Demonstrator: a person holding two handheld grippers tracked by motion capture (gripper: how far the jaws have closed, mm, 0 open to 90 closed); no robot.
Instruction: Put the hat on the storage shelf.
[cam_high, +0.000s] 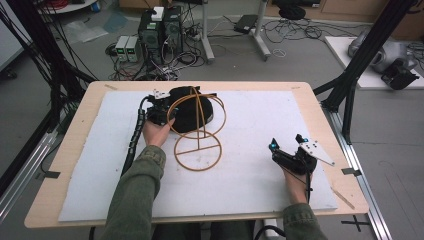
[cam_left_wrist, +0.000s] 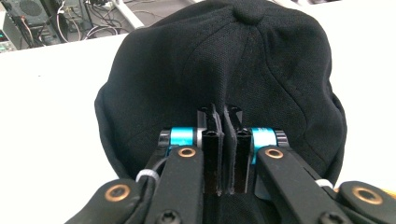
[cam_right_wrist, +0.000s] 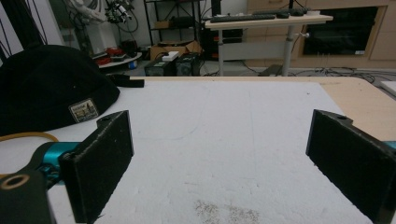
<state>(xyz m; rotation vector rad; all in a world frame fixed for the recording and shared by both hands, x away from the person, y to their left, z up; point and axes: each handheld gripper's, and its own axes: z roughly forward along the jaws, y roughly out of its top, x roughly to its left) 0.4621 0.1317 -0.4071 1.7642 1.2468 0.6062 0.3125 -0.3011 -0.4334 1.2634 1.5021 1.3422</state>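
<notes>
Here the white mat (cam_high: 250, 175) carries a black cap (cam_left_wrist: 219, 60) at its far middle, just behind a wire stand (cam_high: 198, 131), likely its perch. The left gripper (cam_left_wrist: 223, 140) pinches a fold of the cap's cloth between closed jaws. The right gripper (cam_high: 287, 144) rests wide apart, empty, palm-low at the mat's near right.

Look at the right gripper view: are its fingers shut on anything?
No. The right gripper has its fingers wide apart, with bare white mat between them.
</notes>
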